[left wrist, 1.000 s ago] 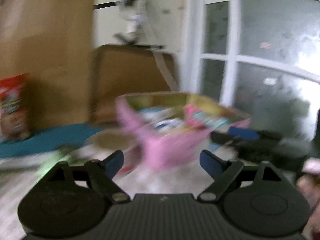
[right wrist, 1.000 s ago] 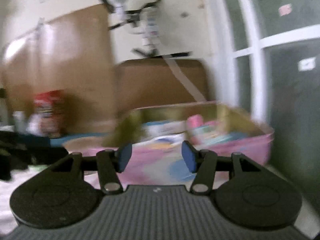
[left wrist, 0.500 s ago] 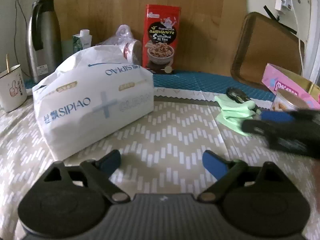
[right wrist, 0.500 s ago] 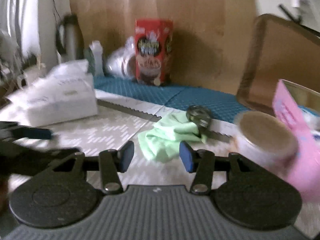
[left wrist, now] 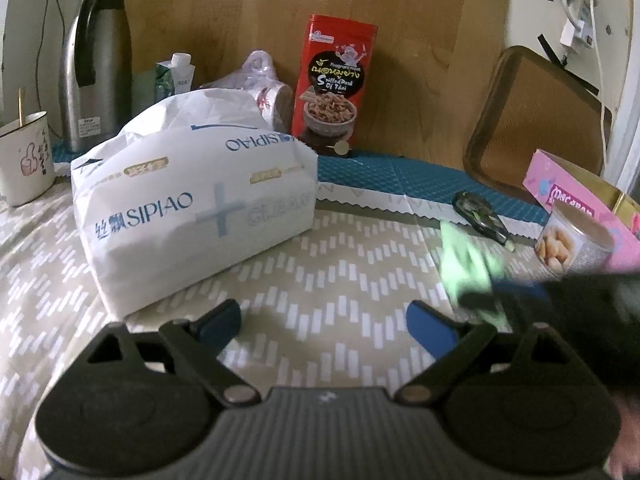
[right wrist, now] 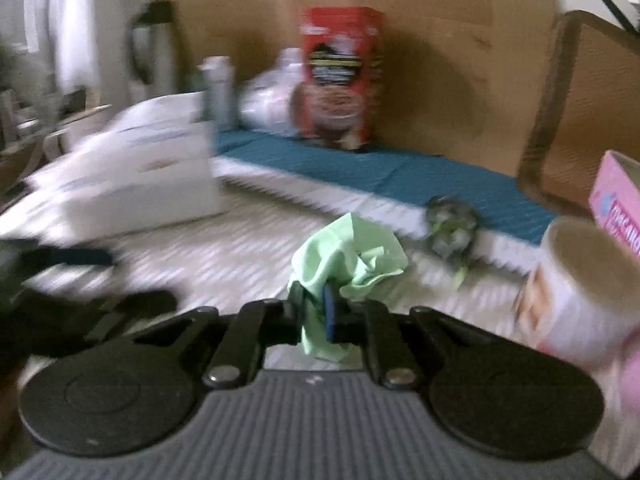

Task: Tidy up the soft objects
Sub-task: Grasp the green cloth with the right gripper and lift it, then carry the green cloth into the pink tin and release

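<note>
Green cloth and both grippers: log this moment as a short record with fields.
green cloth: bunched, pinched by the right gripper, jaws just closed on it
left gripper: open, jaws just widened, nothing between them, over the patterned mat
tissue pack: on the mat, ahead-left of the left gripper, untouched
pink box: far right, behind a can

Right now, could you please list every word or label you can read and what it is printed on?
"SIPIAO", twice, and a faint "CLEAN": white tissue pack.
"Spilled Pork", roughly: red box; its other lettering is too small.
"MACARON", seemingly: pink box.
Kettle sticker, mug writing, carton label: unreadable.
</note>
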A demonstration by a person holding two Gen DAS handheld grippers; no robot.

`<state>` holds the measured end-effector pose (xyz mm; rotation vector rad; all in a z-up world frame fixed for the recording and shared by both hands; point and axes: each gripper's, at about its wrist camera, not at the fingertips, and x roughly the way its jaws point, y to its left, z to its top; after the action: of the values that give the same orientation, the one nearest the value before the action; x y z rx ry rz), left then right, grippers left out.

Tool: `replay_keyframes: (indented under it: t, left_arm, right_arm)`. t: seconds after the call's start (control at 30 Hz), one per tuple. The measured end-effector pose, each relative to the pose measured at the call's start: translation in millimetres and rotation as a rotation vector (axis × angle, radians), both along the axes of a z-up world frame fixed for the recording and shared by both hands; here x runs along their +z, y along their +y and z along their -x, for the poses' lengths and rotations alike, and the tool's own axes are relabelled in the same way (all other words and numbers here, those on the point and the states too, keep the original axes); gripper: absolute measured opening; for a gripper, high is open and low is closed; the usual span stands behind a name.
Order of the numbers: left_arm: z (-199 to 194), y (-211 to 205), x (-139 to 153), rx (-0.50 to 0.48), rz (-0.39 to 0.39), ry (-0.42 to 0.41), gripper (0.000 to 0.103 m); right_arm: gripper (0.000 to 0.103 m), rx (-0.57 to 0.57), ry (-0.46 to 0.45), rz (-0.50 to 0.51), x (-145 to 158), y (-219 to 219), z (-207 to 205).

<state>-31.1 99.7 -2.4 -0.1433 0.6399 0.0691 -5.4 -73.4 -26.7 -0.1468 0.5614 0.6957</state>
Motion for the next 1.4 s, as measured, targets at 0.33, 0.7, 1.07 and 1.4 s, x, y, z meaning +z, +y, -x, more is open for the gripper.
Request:
replay_keyframes:
  t: [0.33,0.7,1.07,1.4]
  left_arm:
    - [-2,-9,-1,-0.01,-0.059,0.028,0.098]
    - [-2,-24,-4,-0.06,-0.14,0.065,0.102]
    - [0,-31,-5,-0.101,-0.157,0.068,0.102]
    - [26,-119,7,-0.421,-0.012,0.062,0.086]
  right_arm:
    - [0.03,0.111,-0.036,-0.076,-4,-63,122]
    - [0.067,0.01,-0.042,-0.076,-16,-51,112]
    - [0.011,-0.112,-0.198,0.001,-24,-76,131]
    - [0.016,-0.326,-0.179,-0.063,-31,-142,138]
